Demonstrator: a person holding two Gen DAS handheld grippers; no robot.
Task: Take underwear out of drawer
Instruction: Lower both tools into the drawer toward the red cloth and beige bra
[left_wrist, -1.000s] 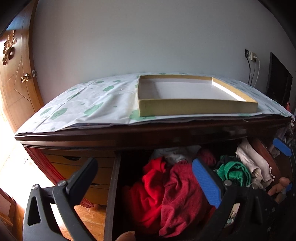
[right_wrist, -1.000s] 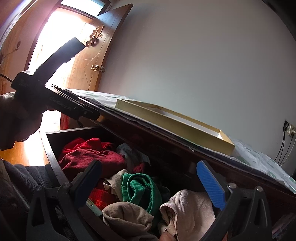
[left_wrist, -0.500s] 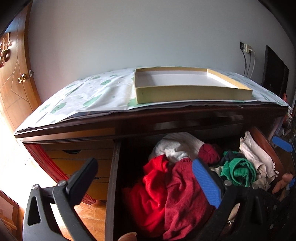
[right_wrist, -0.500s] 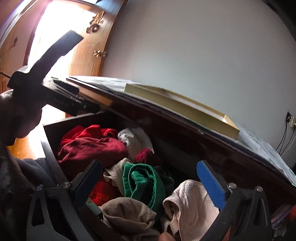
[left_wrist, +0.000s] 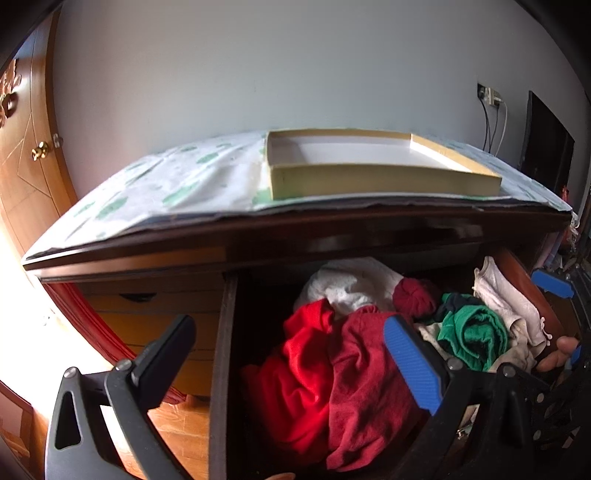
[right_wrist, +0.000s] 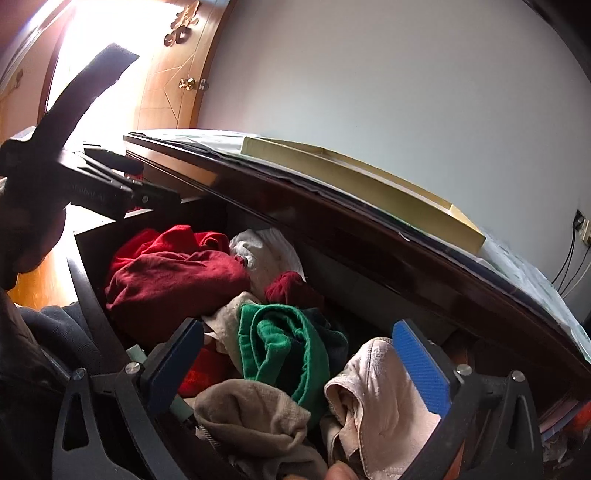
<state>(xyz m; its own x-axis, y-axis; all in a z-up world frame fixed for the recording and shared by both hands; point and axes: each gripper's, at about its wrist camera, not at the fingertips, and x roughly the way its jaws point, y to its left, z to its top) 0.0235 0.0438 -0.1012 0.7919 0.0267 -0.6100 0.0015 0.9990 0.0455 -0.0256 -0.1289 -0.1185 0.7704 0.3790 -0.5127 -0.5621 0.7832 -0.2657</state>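
hovering both tools over the open drawer (left_wrist: 221, 369), nothing gripped yet. left gripper (left_wrist: 291, 354) is sitting spread wide above the near-left corner, one finger outside the drawer wall, empty. right gripper (right_wrist: 299, 365) is also spread and empty, poised over the near-right of the pile. underwear is lying crumpled in the drawer: green piece (right_wrist: 280, 343) in the middle, pale pink piece (right_wrist: 373, 391) near right, beige piece (right_wrist: 255, 413) nearest. judging the step as picking one: going for a raised fold on the green or pink, pinching a single layer so neighbours aren't dragging along. everything is soft, wrinkled knit cloth, tangled; red garments (left_wrist: 332, 369) are bunching far left. flat yellow cardboard tray (left_wrist: 369, 173) is sitting on the dresser top, rigid, empty.
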